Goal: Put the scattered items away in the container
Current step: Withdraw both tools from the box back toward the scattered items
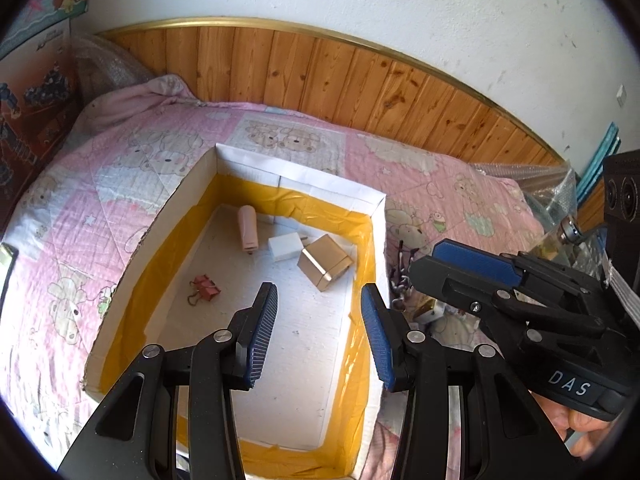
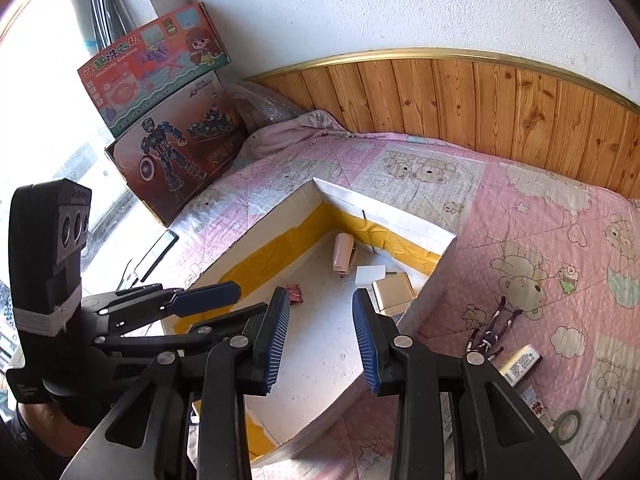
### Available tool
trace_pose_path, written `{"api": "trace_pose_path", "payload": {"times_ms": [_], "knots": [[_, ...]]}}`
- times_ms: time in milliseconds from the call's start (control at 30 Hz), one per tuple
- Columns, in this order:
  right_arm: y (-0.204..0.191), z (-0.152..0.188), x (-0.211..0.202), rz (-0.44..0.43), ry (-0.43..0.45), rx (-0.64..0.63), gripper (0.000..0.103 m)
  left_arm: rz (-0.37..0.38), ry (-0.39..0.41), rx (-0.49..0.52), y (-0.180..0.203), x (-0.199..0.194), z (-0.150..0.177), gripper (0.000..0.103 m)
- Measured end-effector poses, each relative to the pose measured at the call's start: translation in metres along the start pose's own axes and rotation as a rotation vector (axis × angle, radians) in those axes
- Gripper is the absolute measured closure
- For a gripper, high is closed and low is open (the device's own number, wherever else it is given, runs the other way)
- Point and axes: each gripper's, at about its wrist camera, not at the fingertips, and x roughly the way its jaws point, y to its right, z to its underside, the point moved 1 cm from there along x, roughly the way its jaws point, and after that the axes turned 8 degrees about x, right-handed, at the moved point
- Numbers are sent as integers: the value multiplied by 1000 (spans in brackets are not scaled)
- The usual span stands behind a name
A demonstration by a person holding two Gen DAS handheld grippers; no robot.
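Note:
A white cardboard container (image 1: 296, 178) lined with yellow tape lies on the pink quilt. Inside it are a pink stapler (image 1: 247, 227), a white block (image 1: 285, 246), a gold box (image 1: 325, 262) and red binder clips (image 1: 205, 289). My left gripper (image 1: 319, 292) hangs open over the container's floor, empty. My right gripper (image 2: 321, 296) is open and empty too, above the container (image 2: 400, 220) near its right wall. On the quilt to the right lie a dark purple figure (image 2: 494, 328), a small printed box (image 2: 520, 364) and a green tape roll (image 2: 568, 426).
Two toy boxes (image 2: 176, 152) lean at the bed's far left, with a phone (image 2: 156, 254) lying below them. A wooden headboard (image 2: 480, 96) runs along the back. Bubble wrap (image 1: 548, 188) is bunched at the far right of the bed.

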Motion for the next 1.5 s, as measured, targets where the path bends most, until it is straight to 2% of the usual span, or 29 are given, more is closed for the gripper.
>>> {"api": "trace_pose_path", "payload": {"times_ms": [200,367,567,733,967,1200,1500], "knots": [[-7,29,-25,-22,52,-74,69,27,17,1,14,-14,13,57],[-1,51,-46,-56,98,-80,69,56,6,27,35,-13,25,57],[13,75,-59,-108,158,-61,69,-7,8,78,53,-11,38,57],[18,81,-54,-124,136,-52,69,-42,-7,115,62,-3,48,57],[17,83,-64,-139,141,-76,68,-45,-46,159,77,13,60,57],[40,80,-66,-113,137,-3,68,-19,-79,216,101,27,66,57],[83,78,-68,-27,119,100,67,14,-161,269,130,61,80,57]]}}
